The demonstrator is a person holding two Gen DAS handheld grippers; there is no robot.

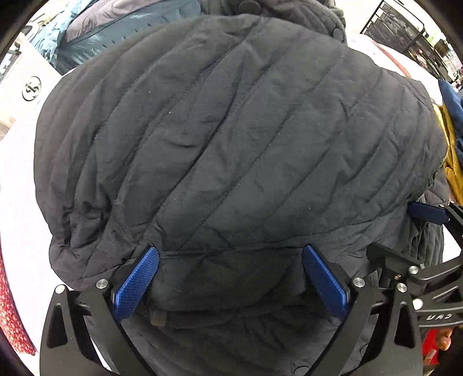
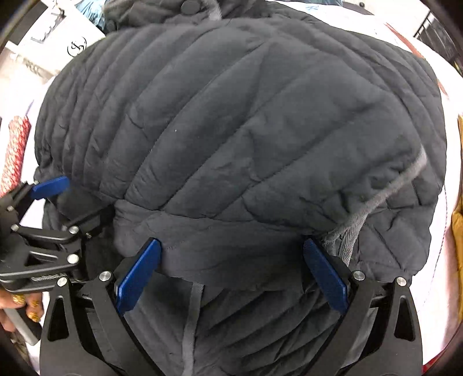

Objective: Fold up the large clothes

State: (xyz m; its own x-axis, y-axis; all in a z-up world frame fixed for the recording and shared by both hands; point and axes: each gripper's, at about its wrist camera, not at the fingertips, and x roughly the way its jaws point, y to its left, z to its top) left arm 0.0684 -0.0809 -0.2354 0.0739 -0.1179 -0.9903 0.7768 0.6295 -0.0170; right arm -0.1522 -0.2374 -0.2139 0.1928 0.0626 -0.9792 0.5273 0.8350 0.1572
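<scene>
A dark quilted puffer jacket (image 1: 231,130) lies in a folded bundle on a white surface and fills both views (image 2: 246,121). My left gripper (image 1: 231,254) is open, its blue pads on either side of the jacket's near folded edge. My right gripper (image 2: 231,248) is open too, straddling the near hem beside a grey drawcord (image 2: 376,199). Each gripper shows at the edge of the other's view: the right one in the left wrist view (image 1: 428,214), the left one in the right wrist view (image 2: 49,188).
More garments lie behind: a teal one (image 1: 86,31) and a dark knit one (image 1: 303,14). A yellow garment (image 1: 451,162) lies at the right. A red patterned cloth (image 1: 11,312) is at the left. A white box with a logo (image 1: 31,86) and a black rack (image 1: 405,34) stand beyond.
</scene>
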